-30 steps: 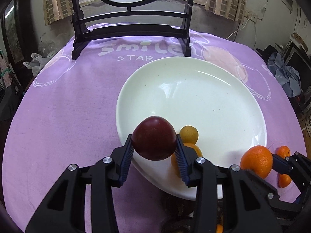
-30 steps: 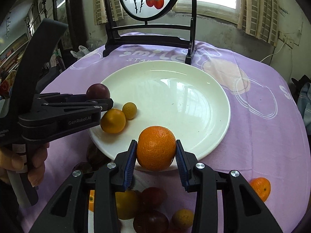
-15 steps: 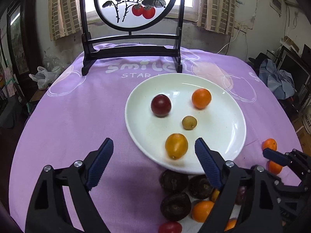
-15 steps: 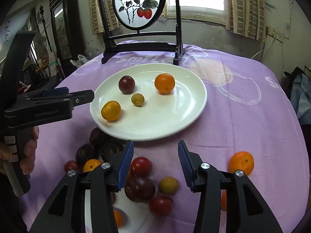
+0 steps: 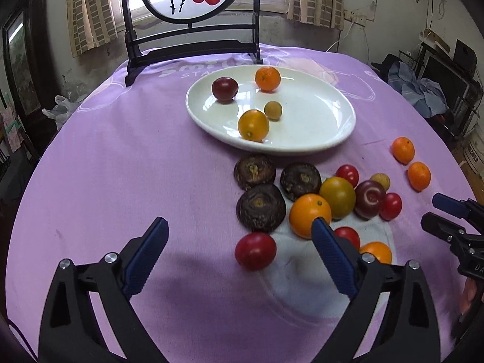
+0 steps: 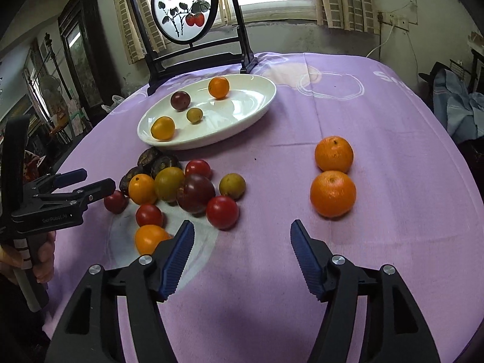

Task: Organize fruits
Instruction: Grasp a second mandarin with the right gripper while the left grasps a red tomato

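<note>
Your left hand-held gripper (image 5: 239, 236) and right hand-held gripper (image 6: 242, 239) are opening, empty; the oval plate (image 5: 338, 139) runs left-right.

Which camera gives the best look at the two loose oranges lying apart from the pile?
The right wrist view: the two round oranges sit large, near and unobstructed on the purple tablecloth. In the left wrist view they appear small and far off towards the right edge.

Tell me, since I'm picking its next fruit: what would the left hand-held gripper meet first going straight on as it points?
Probably the red tomato lying between the opening, empty jaws of the left hand-held gripper, ahead of the dark brown fruit. Depth is hard to judge in the fisheye view.
</note>
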A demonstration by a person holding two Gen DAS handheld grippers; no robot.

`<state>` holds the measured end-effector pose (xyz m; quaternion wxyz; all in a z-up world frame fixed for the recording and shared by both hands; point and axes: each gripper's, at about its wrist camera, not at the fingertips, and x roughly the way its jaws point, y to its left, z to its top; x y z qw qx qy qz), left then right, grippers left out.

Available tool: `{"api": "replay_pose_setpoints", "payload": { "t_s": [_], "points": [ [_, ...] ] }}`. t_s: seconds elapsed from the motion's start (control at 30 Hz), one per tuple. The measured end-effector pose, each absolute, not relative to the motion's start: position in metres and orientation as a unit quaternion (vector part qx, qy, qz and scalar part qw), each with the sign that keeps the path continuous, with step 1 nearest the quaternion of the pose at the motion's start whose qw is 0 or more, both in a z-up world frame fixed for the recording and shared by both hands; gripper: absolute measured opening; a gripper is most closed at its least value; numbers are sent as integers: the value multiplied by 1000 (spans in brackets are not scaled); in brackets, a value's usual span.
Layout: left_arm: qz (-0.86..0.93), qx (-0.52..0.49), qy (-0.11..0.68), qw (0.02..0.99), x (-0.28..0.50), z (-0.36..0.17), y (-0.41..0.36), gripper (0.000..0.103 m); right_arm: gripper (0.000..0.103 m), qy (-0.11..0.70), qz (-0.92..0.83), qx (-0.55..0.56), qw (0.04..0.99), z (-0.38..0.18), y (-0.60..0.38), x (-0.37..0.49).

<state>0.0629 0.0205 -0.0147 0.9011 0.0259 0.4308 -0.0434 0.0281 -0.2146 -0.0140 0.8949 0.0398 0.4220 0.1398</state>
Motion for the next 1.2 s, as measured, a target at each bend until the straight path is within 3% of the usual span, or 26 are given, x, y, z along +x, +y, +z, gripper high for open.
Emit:
{"api": "replay_pose_setpoints", "payload": {
  "t_s": [0.43,0.53,0.67,1.13,1.2],
  "points": [
    [-45,-3,473,880,61,-40,28,92,69,420,136,48,896,-18,-229,6],
    [-49,4,482,875,65,-48,25,71,69,425,126,45,895,-20,-235,7],
    [-65,-1,469,881,65,-44,25,30,69,435,93,46,894,-26,-249,14],
    [-67,6,468,881,62,-43,22,30,68,456,20,-29,889,-42,-248,83],
    [-70,5,468,881,62,-42,22,30,43,458,21,-33,888,-45,-246,90]
  ]
}}
